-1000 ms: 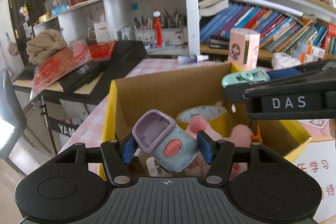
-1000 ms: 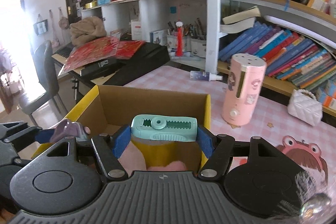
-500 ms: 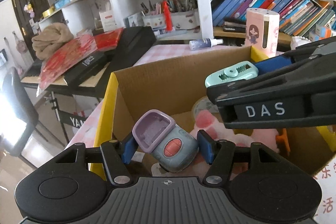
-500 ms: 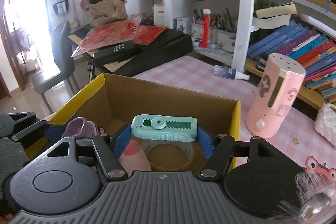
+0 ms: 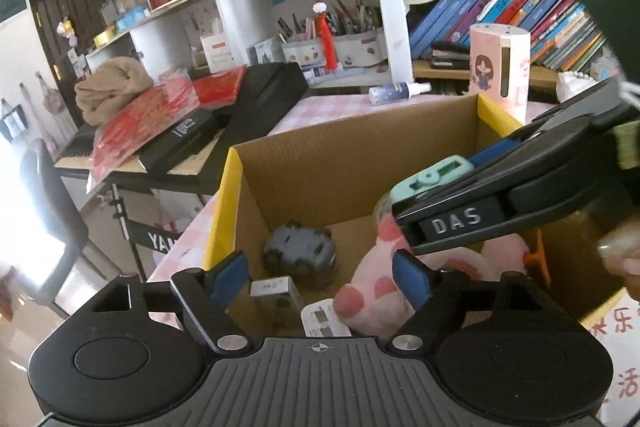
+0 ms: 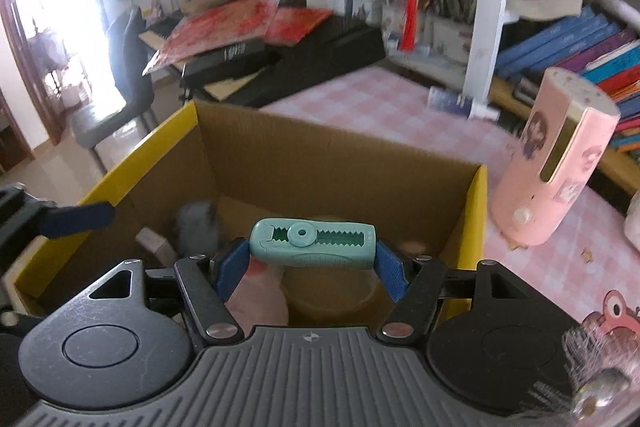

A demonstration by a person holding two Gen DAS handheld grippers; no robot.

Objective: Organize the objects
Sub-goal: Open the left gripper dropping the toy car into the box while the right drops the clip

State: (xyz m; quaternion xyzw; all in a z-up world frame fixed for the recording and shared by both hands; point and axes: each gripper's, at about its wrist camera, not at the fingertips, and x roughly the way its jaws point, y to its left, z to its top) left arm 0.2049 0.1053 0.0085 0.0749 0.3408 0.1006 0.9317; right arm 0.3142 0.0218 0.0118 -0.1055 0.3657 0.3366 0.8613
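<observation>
My left gripper point(image 5: 318, 275) hangs over the yellow-rimmed cardboard box point(image 5: 228, 203), its jaws opening with nothing between them. The grey-blue and purple toy point(image 5: 298, 255) lies on the box floor below, beside a pink plush point(image 5: 380, 287) and a small white carton point(image 5: 276, 291). My right gripper point(image 6: 312, 267) is shut on a teal plastic dispenser point(image 6: 314, 245) and holds it above the box point(image 6: 148, 151) interior. The left wrist view shows that gripper point(image 5: 520, 195) reaching in from the right with the dispenser point(image 5: 432, 177). A tape roll in the box is mostly hidden.
A pink cylindrical humidifier point(image 6: 556, 163) stands on the checked tablecloth right of the box, with a spray bottle point(image 6: 456, 103) lying behind it. Bookshelves fill the back. A black keyboard with red packets point(image 5: 224, 115) and a chair point(image 6: 128, 79) stand to the left.
The left gripper's jaws have spread and the toy has dropped from them into the box. The right gripper has moved lower and further over the box, still holding the dispenser.
</observation>
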